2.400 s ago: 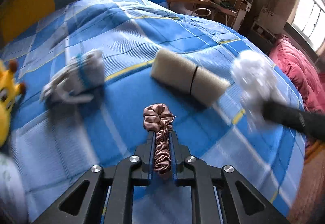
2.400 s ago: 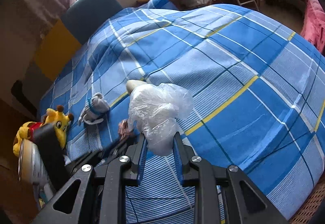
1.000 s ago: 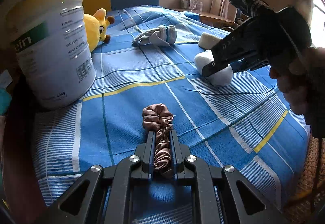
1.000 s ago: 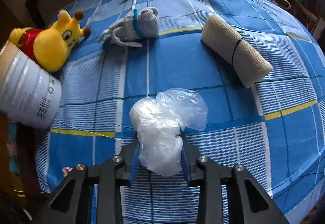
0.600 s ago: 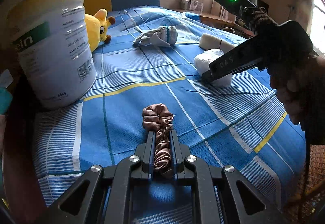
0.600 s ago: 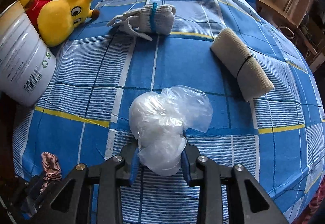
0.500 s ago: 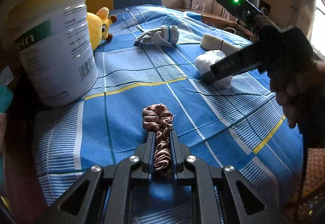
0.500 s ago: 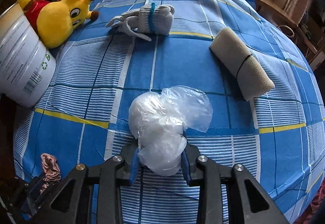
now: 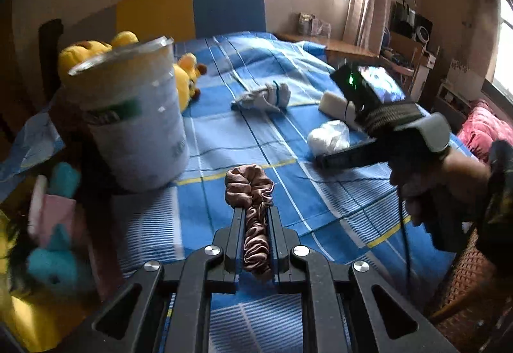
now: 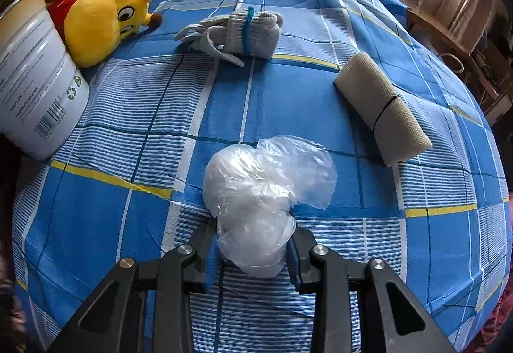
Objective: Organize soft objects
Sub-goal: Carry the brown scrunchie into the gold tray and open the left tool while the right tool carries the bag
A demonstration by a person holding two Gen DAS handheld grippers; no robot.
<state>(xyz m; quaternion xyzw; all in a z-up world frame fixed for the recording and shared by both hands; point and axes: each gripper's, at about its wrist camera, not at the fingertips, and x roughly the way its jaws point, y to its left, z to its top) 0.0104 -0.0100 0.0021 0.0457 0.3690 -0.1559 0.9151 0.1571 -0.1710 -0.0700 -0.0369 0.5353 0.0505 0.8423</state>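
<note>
A limp, light scrunchie (image 9: 248, 212) is pinched mid-band by the left gripper (image 9: 255, 218), while a soft, slippery plastic bag (image 10: 256, 202) at lower centre is clamped by the right gripper (image 10: 253, 253)

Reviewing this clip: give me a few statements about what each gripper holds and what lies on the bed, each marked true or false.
1. The left gripper is shut on the brown scrunchie. True.
2. The right gripper is empty. False: it grips the crumpled plastic bag.
3. The beige roll has a black band around it. True.
4. The yellow plush toy lies inside the white can. False: it lies on the bed beside the can.
</note>
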